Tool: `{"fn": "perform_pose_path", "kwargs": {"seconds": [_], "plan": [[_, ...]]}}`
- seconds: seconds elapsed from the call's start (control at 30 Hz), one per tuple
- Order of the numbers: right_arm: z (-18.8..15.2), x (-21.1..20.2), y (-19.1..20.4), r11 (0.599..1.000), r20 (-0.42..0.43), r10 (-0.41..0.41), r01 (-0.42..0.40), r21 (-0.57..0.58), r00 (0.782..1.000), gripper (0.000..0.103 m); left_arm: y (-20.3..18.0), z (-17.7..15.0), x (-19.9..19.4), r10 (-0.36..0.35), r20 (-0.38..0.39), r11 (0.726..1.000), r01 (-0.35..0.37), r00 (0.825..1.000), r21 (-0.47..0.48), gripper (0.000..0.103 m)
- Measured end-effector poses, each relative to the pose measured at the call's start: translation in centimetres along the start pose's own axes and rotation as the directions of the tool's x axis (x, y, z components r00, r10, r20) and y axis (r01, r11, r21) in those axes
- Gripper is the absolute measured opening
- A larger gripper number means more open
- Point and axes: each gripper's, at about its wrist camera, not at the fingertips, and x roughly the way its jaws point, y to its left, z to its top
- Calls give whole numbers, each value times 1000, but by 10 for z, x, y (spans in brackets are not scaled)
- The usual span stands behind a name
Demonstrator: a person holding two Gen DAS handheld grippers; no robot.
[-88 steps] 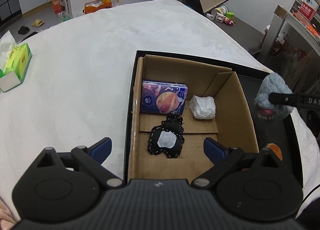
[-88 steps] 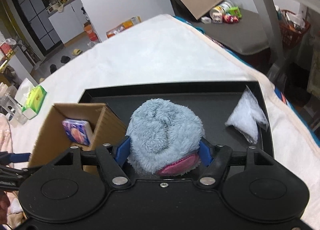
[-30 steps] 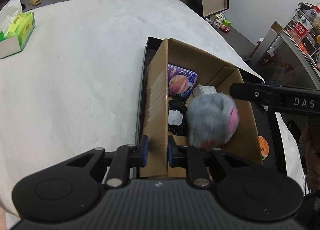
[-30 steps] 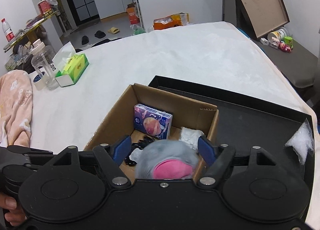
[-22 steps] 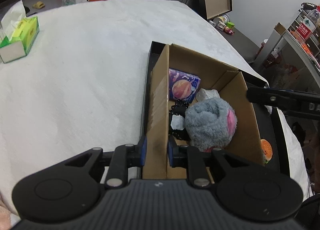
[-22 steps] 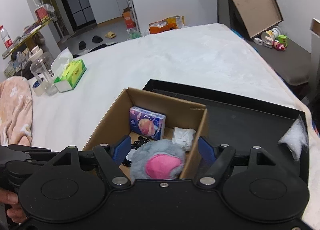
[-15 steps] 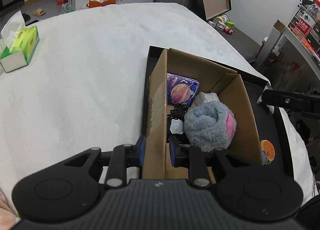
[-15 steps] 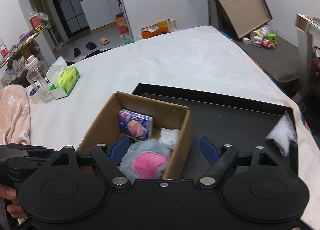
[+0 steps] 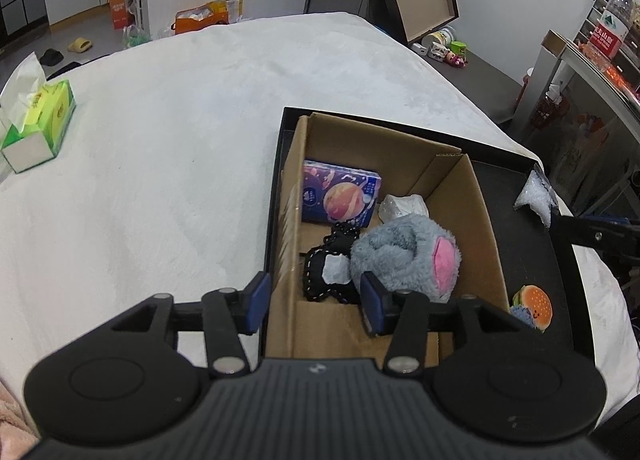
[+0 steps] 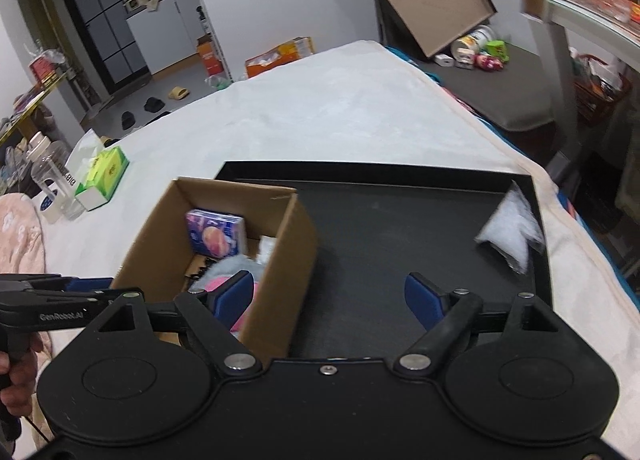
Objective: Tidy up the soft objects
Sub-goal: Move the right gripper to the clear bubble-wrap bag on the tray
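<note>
At 1 o'clock on tray (image 10: 420,220): wadding (image 10: 514,232), light, compressible; pinch mid-bulk. Right gripper (image 10: 330,298) wide open, empty. Left gripper (image 9: 316,298) part-open, empty, straddling box (image 9: 286,220) wall.

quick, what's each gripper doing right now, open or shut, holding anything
Left gripper: open, holding nothing, jaws astride the cardboard box wall.
Right gripper: open, empty, over the black tray.

Open left gripper (image 9: 316,302) straddles the cardboard box (image 9: 486,220) wall beside the grey plush (image 9: 408,256).
</note>
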Motion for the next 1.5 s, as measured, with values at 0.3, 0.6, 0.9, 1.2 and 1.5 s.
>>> {"fn": "perform_pose_path", "kwargs": {"seconds": [0.3,0.6,0.9,1.2,1.5], "plan": [[-8,0,-36,998,7,-37,37,52,999,82,-14,5,4,31,-3,999,-31,1000,26,56],[-6,9,-71,993,26,-74,71,94,997,81,-22,8,8,68,-8,997,-67,998,40,62],[7,25,-107,988,44,-110,105,109,993,81,-27,13,17,91,-19,995,-90,996,49,63],[23,52,-130,991,35,-129,127,50,991,81,-31,18,26,116,-30,992,-115,993,51,63],[32,84,-141,989,-12,-133,132,-67,991,81,-27,21,30,149,-35,988,-148,988,46,63]]}}
